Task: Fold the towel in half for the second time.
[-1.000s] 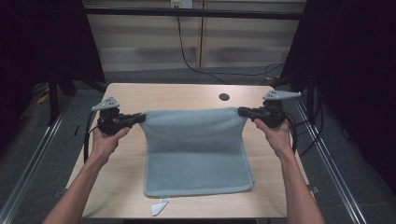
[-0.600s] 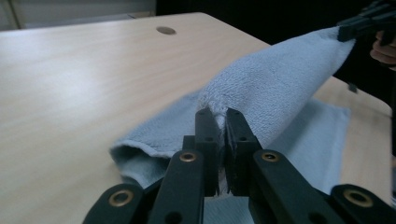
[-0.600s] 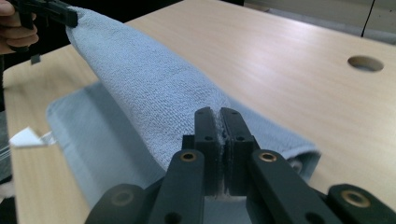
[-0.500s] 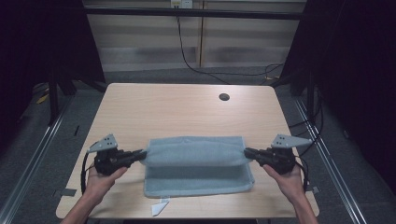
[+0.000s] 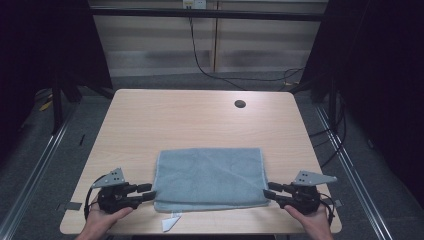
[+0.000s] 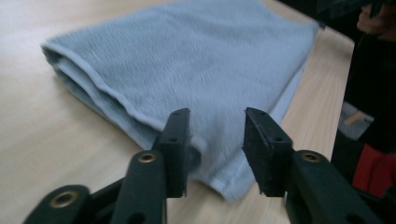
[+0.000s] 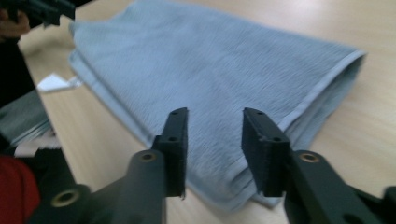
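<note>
A light blue towel (image 5: 210, 177) lies folded flat on the near half of the wooden table (image 5: 150, 120). My left gripper (image 5: 147, 192) sits at its near left corner, and my right gripper (image 5: 267, 192) at its near right corner. In the left gripper view the gripper (image 6: 215, 140) stands open, its jaws having just been opening; the towel (image 6: 187, 60) corner lies between the pads, which do not press it. The right gripper view matches: that gripper (image 7: 212, 140) is open after just opening, with the towel (image 7: 210, 60) edge loose between its pads.
A white tag (image 5: 171, 222) pokes out under the towel at the table's front edge. A dark round hole (image 5: 240, 104) sits at the far right of the tabletop. Black cables hang behind the table, and metal rails run along the floor on both sides.
Both grippers carried the towel's far edge down and toward the person, folding it over itself. Their jaws then opened and let the towel go.
</note>
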A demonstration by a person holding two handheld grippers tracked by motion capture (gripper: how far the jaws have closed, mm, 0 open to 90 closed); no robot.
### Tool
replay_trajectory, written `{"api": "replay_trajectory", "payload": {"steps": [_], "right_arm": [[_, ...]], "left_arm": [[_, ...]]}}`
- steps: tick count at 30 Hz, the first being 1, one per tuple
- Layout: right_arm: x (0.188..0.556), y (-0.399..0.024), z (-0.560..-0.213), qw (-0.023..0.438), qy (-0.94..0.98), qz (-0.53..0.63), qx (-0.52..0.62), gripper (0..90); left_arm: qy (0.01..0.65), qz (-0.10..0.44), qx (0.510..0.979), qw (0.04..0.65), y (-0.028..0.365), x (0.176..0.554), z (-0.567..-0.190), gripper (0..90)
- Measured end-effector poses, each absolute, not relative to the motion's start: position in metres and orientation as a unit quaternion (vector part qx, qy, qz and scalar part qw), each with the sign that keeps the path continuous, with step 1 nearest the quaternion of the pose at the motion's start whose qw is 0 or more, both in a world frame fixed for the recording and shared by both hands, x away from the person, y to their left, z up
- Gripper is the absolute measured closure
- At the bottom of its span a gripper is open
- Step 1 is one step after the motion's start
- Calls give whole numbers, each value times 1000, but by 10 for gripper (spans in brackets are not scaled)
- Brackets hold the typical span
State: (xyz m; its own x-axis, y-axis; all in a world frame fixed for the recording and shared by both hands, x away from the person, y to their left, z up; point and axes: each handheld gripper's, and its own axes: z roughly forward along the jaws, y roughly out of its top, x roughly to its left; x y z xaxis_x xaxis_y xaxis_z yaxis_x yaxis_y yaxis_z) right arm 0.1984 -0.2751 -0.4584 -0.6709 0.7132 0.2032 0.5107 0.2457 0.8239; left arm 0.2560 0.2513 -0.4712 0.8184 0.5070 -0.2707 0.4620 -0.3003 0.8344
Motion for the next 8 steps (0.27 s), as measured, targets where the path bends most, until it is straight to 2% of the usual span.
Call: {"api": "replay_trajectory", "payload": {"steps": [3,6,8], "right_arm": [[201,-282,-454,137,763,479,412,515],[207,-288,-457,161,744,477,440,444],[210,-291,-459,160,739,479,447,428]], "left_arm": [[330,44,795,508,255,271,-470,497],[354,60,792,494,260,281,-476,426],[360,68,797,481,264,283,-480,371]]}}
